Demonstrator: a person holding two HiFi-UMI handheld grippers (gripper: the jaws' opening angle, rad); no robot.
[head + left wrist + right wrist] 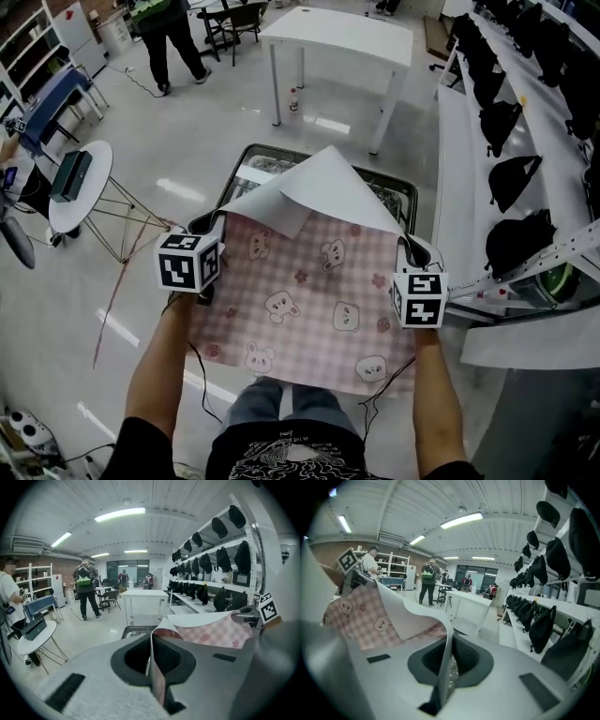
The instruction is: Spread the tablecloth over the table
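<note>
Left gripper [210, 225] is clamped shut on the left edge of the pink checked tablecloth with cartoon animal prints [309, 305]. Right gripper [410, 244] is pinched the same way on the right edge, with a thin fold of fabric between its jaws.

- Cloth hangs stretched between both grippers in the air, long axis running left to right. Its far part is flipped back, white underside [323, 183] showing.
- Dark-rimmed metal table [246, 161] lies just ahead of and below both grippers, partly under the flap.
- Left hand looks slightly nearer the table.
- Forearms extended and parallel, grippers tipped forward and down.
- My guess: carry the cloth forward and lower it.
</note>
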